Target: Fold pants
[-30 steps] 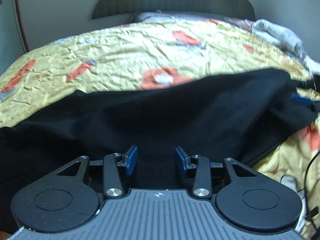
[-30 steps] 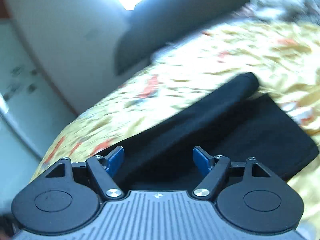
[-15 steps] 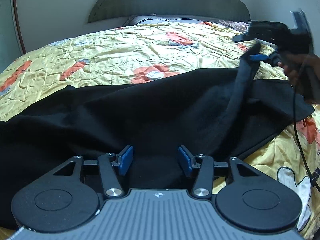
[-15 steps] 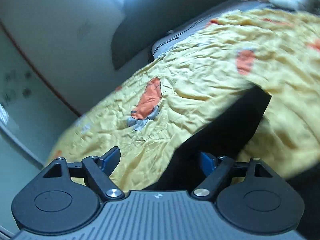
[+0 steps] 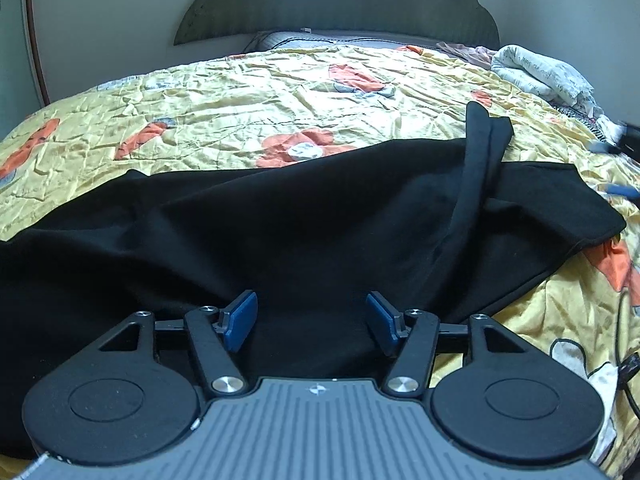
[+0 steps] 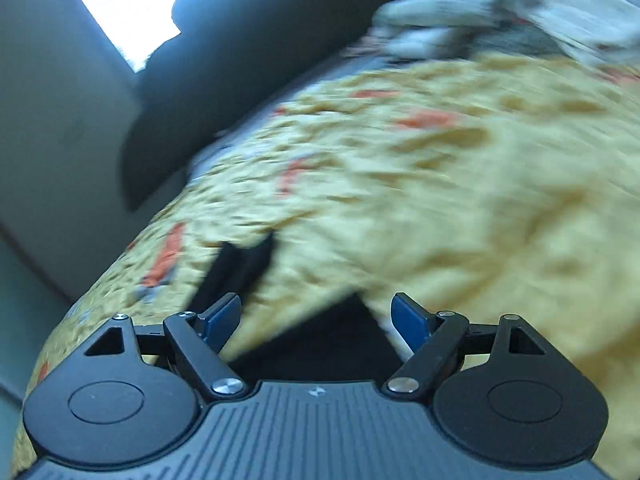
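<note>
Black pants (image 5: 304,224) lie spread across the yellow flowered bedspread (image 5: 240,108). One narrow black flap (image 5: 478,148) stands folded back over the pants toward the far right. My left gripper (image 5: 311,320) is open and empty, low over the near edge of the pants. My right gripper (image 6: 317,320) is open and empty in a blurred view, above the bedspread, with a black pants end (image 6: 240,268) just past its left finger. Its blue fingertips (image 5: 618,190) show at the right edge of the left wrist view.
A grey headboard (image 5: 336,0) and a pillow (image 5: 320,40) stand at the far end of the bed. A heap of pale clothes (image 5: 544,76) lies at the far right corner. A wall (image 5: 100,20) runs behind the bed.
My right gripper has let go of the lifted black strip and drawn off to the right. The strip now lies dropped over the pants. My left gripper has opened a little wider.
</note>
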